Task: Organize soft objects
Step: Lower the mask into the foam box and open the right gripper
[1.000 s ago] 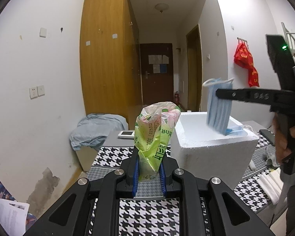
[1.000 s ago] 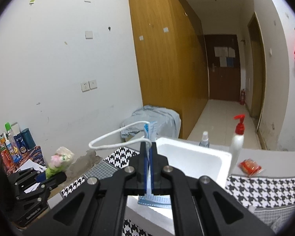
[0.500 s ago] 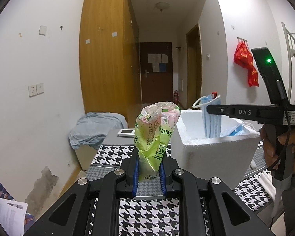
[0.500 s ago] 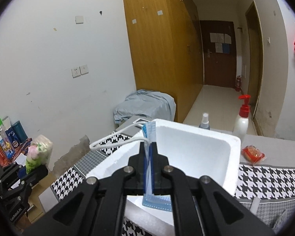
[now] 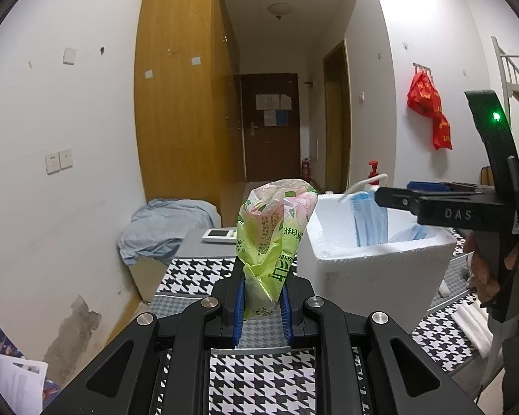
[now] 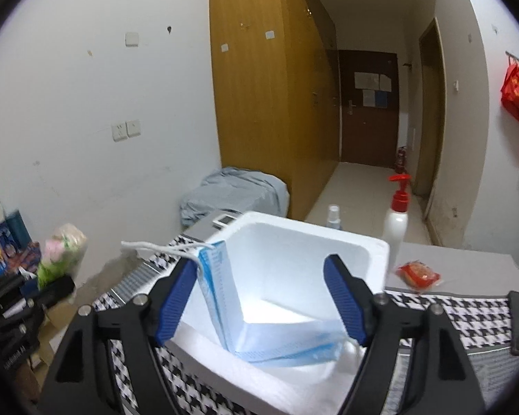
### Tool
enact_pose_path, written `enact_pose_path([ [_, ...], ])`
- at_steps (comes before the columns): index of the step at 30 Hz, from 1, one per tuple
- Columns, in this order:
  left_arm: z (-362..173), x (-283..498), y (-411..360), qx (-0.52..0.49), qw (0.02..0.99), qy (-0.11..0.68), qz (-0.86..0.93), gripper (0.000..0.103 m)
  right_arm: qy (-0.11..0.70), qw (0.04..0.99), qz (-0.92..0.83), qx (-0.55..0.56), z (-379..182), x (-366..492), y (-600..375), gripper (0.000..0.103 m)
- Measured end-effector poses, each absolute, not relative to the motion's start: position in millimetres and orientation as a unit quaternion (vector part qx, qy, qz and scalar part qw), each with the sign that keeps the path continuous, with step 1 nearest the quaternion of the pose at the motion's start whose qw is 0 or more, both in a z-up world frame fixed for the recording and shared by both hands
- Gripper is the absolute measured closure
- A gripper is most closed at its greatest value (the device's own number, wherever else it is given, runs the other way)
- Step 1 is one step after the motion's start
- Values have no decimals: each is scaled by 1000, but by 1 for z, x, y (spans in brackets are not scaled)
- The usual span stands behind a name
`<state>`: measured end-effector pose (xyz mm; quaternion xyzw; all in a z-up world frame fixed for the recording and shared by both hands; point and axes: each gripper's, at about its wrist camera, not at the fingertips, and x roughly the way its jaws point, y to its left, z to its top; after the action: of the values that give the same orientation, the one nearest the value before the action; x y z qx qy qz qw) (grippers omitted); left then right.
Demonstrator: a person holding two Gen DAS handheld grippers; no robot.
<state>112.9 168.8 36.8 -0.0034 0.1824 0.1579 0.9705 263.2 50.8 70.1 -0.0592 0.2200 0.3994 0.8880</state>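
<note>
The right gripper (image 6: 263,297), clamped on the blue face masks (image 6: 245,318) half a second ago, now stands spread wide; the masks lean inside the white foam box (image 6: 373,252) at lower centre. The left gripper (image 5: 262,302) still pinches the green tissue pack (image 5: 273,231). The houndstooth table (image 5: 263,380) fills the lower frame, the wooden wardrobe (image 5: 180,103) upper centre. The box floor is mostly hidden.
</note>
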Motion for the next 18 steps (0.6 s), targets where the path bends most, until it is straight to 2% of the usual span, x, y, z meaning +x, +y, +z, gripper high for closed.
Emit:
enact_pose_path([
  [18, 40, 120, 149, 4, 977, 187, 104, 84, 234, 880, 407, -75, 67, 255, 22, 23],
])
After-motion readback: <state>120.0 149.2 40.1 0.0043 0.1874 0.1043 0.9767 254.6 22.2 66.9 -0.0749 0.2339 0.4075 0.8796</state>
